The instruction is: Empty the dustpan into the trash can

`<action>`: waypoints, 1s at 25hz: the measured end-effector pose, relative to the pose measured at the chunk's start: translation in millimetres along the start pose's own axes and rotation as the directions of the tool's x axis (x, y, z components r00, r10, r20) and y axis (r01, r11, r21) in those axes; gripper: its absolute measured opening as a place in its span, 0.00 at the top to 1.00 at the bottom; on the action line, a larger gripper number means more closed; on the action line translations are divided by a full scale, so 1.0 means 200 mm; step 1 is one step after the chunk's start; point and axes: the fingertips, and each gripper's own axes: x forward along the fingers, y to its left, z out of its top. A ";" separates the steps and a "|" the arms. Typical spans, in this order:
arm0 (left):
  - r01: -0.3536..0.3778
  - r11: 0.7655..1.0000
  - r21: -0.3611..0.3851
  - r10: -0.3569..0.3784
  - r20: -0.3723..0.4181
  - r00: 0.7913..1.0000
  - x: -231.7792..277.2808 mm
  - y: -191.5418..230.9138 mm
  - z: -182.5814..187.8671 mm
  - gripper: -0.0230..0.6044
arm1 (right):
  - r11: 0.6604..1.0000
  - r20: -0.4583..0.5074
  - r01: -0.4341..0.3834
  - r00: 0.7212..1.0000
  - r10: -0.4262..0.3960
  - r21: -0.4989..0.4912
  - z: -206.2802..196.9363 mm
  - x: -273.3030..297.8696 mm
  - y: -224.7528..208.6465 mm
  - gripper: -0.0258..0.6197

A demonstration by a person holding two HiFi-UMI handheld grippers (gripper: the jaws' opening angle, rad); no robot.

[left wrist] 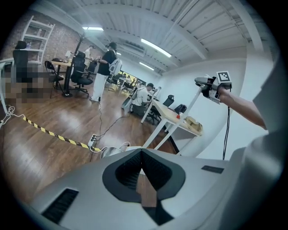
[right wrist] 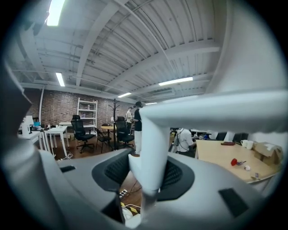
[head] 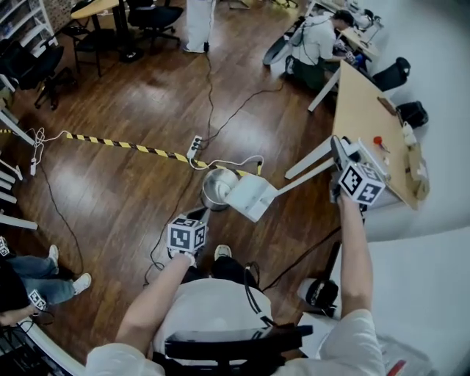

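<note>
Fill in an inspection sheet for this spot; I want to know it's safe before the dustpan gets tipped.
Surface: glossy wooden floor.
Job's things: metal trash can on the floor; white dustpan at its rim; contents cannot be told.
Clutter: small items on the desk.
Claws: right claw shut on the dustpan's handle; left claw shut, empty.
Cables: power strip and cords behind the can; cord by the feet.
Surroundings: striped tape, office chairs, seated person.
</note>
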 end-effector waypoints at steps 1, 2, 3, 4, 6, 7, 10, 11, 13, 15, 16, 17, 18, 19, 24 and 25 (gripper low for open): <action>-0.013 1.000 -0.009 0.013 0.005 1.000 0.00 0.01 0.01 0.98 | 1.000 0.001 -0.018 1.000 0.018 -0.001 0.00 0.05 -0.01 0.68; -0.027 0.999 -0.018 0.027 0.010 1.000 0.01 0.03 0.02 0.98 | 0.999 0.004 -0.038 0.999 0.038 -0.002 0.00 0.10 -0.02 0.68; -0.041 0.999 -0.028 0.041 0.015 0.999 0.01 0.04 0.03 0.98 | 0.998 0.007 -0.062 0.998 0.062 -0.005 0.00 0.15 -0.02 0.68; -0.055 0.998 -0.039 0.056 0.020 0.998 0.01 0.05 0.04 0.98 | 0.996 0.009 -0.090 0.996 0.090 -0.006 -0.01 0.19 -0.03 0.68; -0.079 0.995 -0.057 0.080 0.025 0.996 0.02 0.08 0.05 0.98 | 0.989 0.004 -0.149 0.989 0.149 -0.009 -0.04 0.27 -0.06 0.68; -0.089 0.994 -0.063 0.090 0.026 0.996 0.03 0.08 0.05 0.98 | 0.984 -0.001 -0.178 0.984 0.178 -0.014 -0.06 0.29 -0.06 0.68; -0.117 0.990 -0.080 0.120 0.027 0.992 0.06 0.10 0.06 0.98 | 0.961 -0.021 -0.274 0.962 0.273 -0.031 -0.12 0.39 -0.04 0.69; -0.126 0.988 -0.087 0.129 0.027 0.991 0.07 0.10 0.06 0.98 | 0.951 -0.035 -0.306 0.952 0.305 -0.049 -0.14 0.42 -0.02 0.69; -0.139 0.985 -0.102 0.143 0.027 0.989 0.08 0.10 0.05 0.98 | 0.923 -0.079 -0.365 0.931 0.357 -0.122 -0.18 0.45 0.08 0.69; -0.148 0.982 -0.116 0.152 0.029 0.988 0.10 0.09 0.05 0.98 | 0.884 -0.119 -0.423 0.906 0.407 -0.199 -0.19 0.46 0.20 0.70; -0.152 0.981 -0.123 0.157 0.030 0.987 0.11 0.08 0.06 0.98 | 0.865 -0.131 -0.448 0.894 0.429 -0.226 -0.19 0.46 0.25 0.70; -0.156 0.979 -0.131 0.161 0.033 0.986 0.12 0.07 0.06 0.98 | 0.848 -0.140 -0.469 0.883 0.448 -0.247 -0.19 0.46 0.28 0.70; -0.160 0.977 -0.140 0.167 0.035 0.985 0.13 0.07 0.05 0.98 | 0.832 -0.147 -0.487 0.873 0.465 -0.264 -0.18 0.45 0.29 0.70; -0.166 0.975 -0.148 0.173 0.039 0.984 0.14 0.06 0.05 0.98 | 0.815 -0.156 -0.506 0.863 0.481 -0.282 -0.18 0.44 0.30 0.70; -0.188 0.967 -0.173 0.201 0.060 0.978 0.13 0.05 0.04 0.98 | 0.724 -0.198 -0.593 0.803 0.562 -0.352 -0.23 0.34 0.41 0.70; -0.188 0.966 -0.176 0.202 0.064 0.977 0.13 0.05 0.04 0.98 | 0.708 -0.204 -0.605 0.794 0.573 -0.364 -0.23 0.31 0.43 0.70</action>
